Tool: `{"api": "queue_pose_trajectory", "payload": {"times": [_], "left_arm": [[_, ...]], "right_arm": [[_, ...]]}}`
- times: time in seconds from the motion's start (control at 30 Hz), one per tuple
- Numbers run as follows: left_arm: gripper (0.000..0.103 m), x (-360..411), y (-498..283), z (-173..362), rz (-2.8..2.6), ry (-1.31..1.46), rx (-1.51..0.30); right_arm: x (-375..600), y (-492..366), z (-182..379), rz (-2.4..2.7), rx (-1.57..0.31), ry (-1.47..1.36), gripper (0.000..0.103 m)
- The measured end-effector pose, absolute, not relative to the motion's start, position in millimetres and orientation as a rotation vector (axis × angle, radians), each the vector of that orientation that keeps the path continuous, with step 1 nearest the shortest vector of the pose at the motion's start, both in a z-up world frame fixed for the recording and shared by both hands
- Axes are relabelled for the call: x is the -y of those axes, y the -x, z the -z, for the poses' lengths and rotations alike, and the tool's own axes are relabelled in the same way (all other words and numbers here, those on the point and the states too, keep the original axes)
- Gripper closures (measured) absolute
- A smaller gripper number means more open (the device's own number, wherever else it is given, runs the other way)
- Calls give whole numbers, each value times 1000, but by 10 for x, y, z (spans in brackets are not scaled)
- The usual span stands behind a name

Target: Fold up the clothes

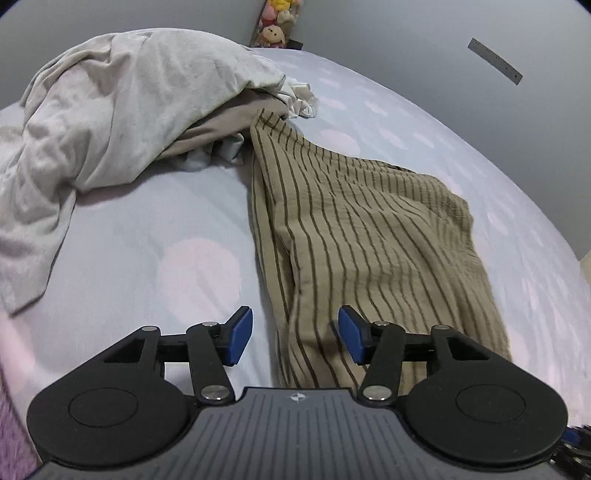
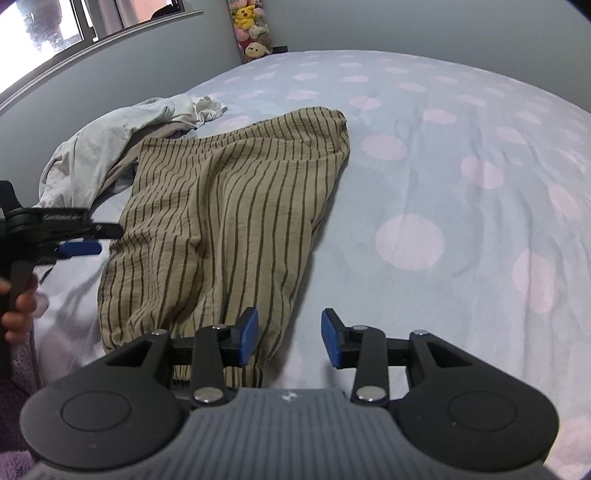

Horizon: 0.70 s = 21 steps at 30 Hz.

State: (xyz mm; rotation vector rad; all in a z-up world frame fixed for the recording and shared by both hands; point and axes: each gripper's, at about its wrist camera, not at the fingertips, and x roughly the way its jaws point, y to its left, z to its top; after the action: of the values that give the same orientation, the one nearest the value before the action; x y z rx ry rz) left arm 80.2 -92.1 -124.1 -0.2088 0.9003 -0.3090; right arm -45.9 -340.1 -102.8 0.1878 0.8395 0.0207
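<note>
Tan striped garment (image 2: 229, 221): lies spread on the pale blue dotted bedspread (image 2: 443, 166), beside a heap of pale clothes (image 1: 122, 122).
Left gripper (image 1: 295, 338): fingers apart, over the garment's left edge, empty.
Right gripper (image 2: 289, 338): fingers apart, at the garment's lower right hem, gripping nothing.

plush toys (image 2: 251, 29) – cropped, pile's underside hidden
</note>
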Motion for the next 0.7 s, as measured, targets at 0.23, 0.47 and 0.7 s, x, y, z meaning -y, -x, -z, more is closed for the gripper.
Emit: {"api": "queue_pose_trajectory", "payload": {"times": [0.23, 0.47, 0.7], "left_arm": [[103, 894, -718, 1228, 292, 180, -877], [98, 819, -729, 1317, 272, 221, -933], [61, 864, -454, 1108, 353, 262, -1037]], "right_arm": [[3426, 436, 1091, -16, -857, -199, 61], [3465, 440, 1116, -17, -866, -222, 60], [3555, 494, 1014, -35, -856, -321, 52]]}}
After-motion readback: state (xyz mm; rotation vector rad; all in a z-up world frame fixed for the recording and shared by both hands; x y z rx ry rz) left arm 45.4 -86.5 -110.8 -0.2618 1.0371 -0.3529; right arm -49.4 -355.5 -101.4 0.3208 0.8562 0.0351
